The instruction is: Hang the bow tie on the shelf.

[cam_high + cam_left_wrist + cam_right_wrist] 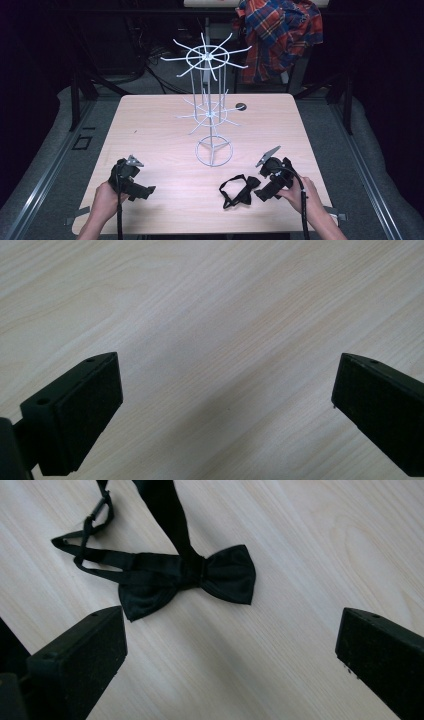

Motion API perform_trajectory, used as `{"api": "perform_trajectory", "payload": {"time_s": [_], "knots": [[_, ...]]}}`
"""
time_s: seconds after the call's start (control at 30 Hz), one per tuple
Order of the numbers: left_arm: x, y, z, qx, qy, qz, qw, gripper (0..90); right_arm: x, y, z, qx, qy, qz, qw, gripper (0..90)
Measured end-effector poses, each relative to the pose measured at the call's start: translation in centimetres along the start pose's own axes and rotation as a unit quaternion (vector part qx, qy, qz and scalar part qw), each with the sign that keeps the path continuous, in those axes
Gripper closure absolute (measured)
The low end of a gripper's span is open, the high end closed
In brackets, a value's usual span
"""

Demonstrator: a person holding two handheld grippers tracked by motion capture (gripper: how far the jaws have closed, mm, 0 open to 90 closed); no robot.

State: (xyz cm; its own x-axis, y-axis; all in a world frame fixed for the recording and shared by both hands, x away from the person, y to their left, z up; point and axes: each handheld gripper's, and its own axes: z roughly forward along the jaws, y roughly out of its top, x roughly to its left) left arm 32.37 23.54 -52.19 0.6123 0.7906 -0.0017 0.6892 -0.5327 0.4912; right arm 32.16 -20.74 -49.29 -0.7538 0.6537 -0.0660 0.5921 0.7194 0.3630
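Note:
A black bow tie (239, 190) with its strap lies flat on the wooden table (150, 130) near the front right. In the right gripper view the bow tie (190, 577) rests just beyond the open jaws, its strap loop (90, 535) trailing to the upper left. My right gripper (261, 192) sits beside the tie's right end, open, with nothing between its fingers. My left gripper (145, 191) is at the front left, open over bare wood (215, 340). A white wire rack (210, 107) with spoke arms stands at the table's middle.
A plaid shirt (280, 32) hangs behind the table at the back right. A small dark round hole (241, 106) marks the table's far side. The rack's ring base (214, 151) stands between the two grippers, farther back.

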Motion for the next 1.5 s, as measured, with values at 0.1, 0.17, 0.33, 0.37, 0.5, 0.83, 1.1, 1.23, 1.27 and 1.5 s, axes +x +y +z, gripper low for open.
{"api": "perform_trajectory", "payload": {"time_s": [0.1, 0.17, 0.33, 0.37, 0.5, 0.83, 1.1, 1.23, 1.27, 1.5], "knots": [[0.0, 0.0, 0.0, 0.0, 0.0, 0.0, 1.0, 0.0, 0.3, 0.4, 0.2, 0.0, 0.012, -0.008, 0.9999, 0.0], [0.0, 0.0, 0.0, 0.001, 0.0, 0.001, 1.0, 0.0, 0.6, 0.6, 0.3, -0.009, 0.015, -0.004, 0.9998, 0.0], [0.0, 0.0, -0.1, 0.0, 0.001, 0.002, 1.0, 0.0, 1.2, 1.4, 0.4, -0.021, 0.018, -0.009, 0.9996, 0.0], [0.0, 0.0, -0.1, 0.0, 0.001, 0.002, 1.0, 0.0, 1.2, 1.4, 0.4, -0.021, 0.018, -0.009, 0.9996, 0.0], [-0.1, 0.0, 0.0, 0.001, 0.0, 0.002, 1.0, 0.0, 1.6, 2.5, 0.5, -0.025, 0.016, -0.023, 0.9993, 0.0], [0.0, 0.0, 0.0, 0.001, 0.001, 0.001, 1.0, 0.0, 2.4, 5.3, 0.9, -0.029, 0.031, -0.045, 0.9981, 6.1], [0.1, -0.1, 0.0, 0.002, -0.002, -0.002, 1.0, 0.0, 3.0, 5.8, 1.7, -0.017, 0.03, -0.057, 0.9978, 29.4], [0.0, 0.0, 0.0, 0.001, -0.002, -0.001, 1.0, 0.0, 2.6, 5.5, 1.9, -0.022, 0.029, -0.046, 0.9983, 42.2], [0.0, 0.0, 0.0, 0.001, -0.002, -0.001, 1.0, 0.0, 2.5, 5.5, 1.9, -0.02, 0.029, -0.043, 0.9984, 44.0], [0.0, 0.0, 0.0, 0.001, -0.002, 0.0, 1.0, 0.0, 2.5, 5.3, 2.3, -0.022, 0.027, -0.034, 0.9988, 60.8]]}}
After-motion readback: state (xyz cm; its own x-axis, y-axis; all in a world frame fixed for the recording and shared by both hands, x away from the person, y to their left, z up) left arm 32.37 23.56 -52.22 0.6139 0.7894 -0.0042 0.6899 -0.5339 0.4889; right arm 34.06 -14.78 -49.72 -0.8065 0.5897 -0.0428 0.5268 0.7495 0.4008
